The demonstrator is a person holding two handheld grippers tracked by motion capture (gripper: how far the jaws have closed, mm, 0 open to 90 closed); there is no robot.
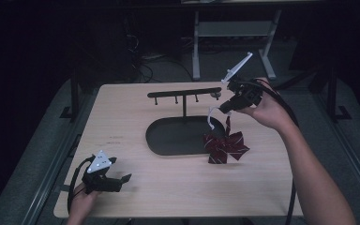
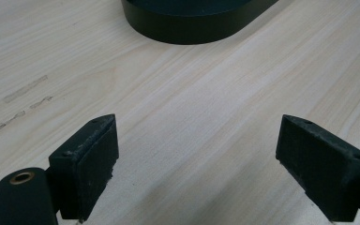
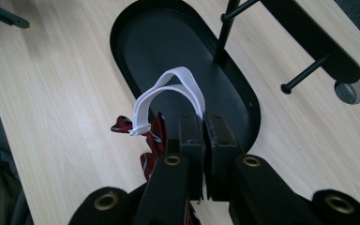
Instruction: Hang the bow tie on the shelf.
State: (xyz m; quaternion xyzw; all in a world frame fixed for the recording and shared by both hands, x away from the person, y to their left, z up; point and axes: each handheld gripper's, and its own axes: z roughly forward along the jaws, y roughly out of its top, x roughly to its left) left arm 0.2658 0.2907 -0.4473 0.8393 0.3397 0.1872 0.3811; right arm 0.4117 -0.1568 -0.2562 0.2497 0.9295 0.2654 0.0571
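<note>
Right fingers (image 3: 204, 136) tight on white strap (image 3: 168, 89)

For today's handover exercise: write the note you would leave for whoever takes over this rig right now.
Right claw: shut on the white strap of the red striped bow tie, held above the table; the bow hangs at the right end of the black oval tray.
Left claw: open, holding nothing, low over the near left of the table.
Done: bow tie picked up by its strap.
Left, most likely: loop the strap over a peg of the hanger bar.
</note>
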